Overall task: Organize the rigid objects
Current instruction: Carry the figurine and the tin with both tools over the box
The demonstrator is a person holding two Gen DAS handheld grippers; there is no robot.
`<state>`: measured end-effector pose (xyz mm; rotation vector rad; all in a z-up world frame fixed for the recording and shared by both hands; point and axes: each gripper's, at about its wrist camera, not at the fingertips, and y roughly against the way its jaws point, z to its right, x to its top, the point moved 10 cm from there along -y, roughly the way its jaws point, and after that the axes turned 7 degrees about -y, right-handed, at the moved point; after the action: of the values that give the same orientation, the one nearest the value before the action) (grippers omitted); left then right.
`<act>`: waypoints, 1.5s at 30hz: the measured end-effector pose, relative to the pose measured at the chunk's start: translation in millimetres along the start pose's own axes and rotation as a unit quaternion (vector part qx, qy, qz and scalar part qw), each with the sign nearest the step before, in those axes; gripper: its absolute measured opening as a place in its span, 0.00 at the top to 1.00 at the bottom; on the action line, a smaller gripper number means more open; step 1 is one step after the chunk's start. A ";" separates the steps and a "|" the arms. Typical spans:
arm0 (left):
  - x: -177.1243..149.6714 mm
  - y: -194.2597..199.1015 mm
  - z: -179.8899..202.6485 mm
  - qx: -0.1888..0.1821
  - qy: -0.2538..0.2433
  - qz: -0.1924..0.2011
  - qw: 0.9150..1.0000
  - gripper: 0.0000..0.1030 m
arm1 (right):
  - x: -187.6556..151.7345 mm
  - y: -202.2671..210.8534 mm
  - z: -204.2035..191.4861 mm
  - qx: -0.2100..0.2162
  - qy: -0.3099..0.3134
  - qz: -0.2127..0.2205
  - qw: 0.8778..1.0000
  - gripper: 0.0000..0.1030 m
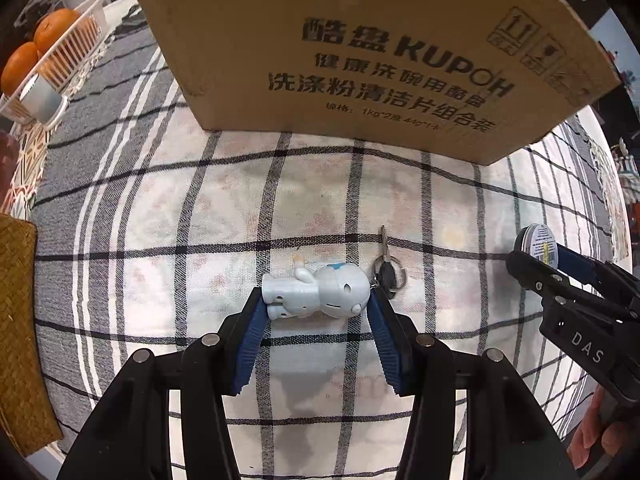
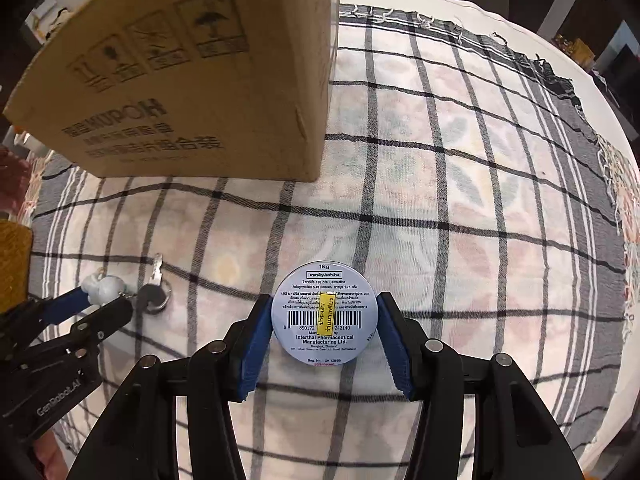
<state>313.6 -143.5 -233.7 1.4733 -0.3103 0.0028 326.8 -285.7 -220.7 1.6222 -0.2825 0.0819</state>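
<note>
My left gripper (image 1: 316, 300) is shut on a white toy figurine (image 1: 320, 292), which lies sideways between its blue pads over the checked cloth. A key with a black head on a ring (image 1: 386, 268) lies on the cloth touching the figurine's head end. My right gripper (image 2: 324, 312) is shut on a round balm tin (image 2: 325, 312), label side up. The tin (image 1: 538, 242) and the right gripper (image 1: 536, 258) also show at the right edge of the left wrist view. The left gripper (image 2: 102, 298), the figurine (image 2: 104, 288) and the key (image 2: 154, 292) show at the left of the right wrist view.
A large cardboard box (image 1: 360, 48) stands on the checked tablecloth (image 1: 320, 200) just beyond both grippers; it also shows in the right wrist view (image 2: 192, 80). A white basket with oranges (image 1: 52, 60) sits far left. A woven mat (image 1: 20, 320) lies at the left edge.
</note>
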 end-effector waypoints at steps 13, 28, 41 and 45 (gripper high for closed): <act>6.3 41.9 -0.4 -0.005 -0.033 0.052 0.998 0.51 | -6.3 50.5 -17.3 0.012 0.004 0.033 0.999 0.49; 22.3 101.0 -7.3 -0.012 -0.045 0.117 0.992 0.51 | 6.4 97.6 -38.7 0.029 0.013 0.093 0.995 0.49; 41.0 153.2 -11.9 -0.008 -0.049 0.183 0.982 0.51 | 21.0 145.5 -55.9 0.057 0.012 0.149 0.987 0.49; 46.6 169.1 -11.0 -0.011 -0.050 0.203 0.978 0.51 | 25.5 158.5 -59.1 0.066 0.010 0.163 0.984 0.49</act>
<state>328.4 -123.8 -59.6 1.3685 -0.6874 0.2522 321.7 -237.9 -56.5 1.6934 -0.5361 0.3735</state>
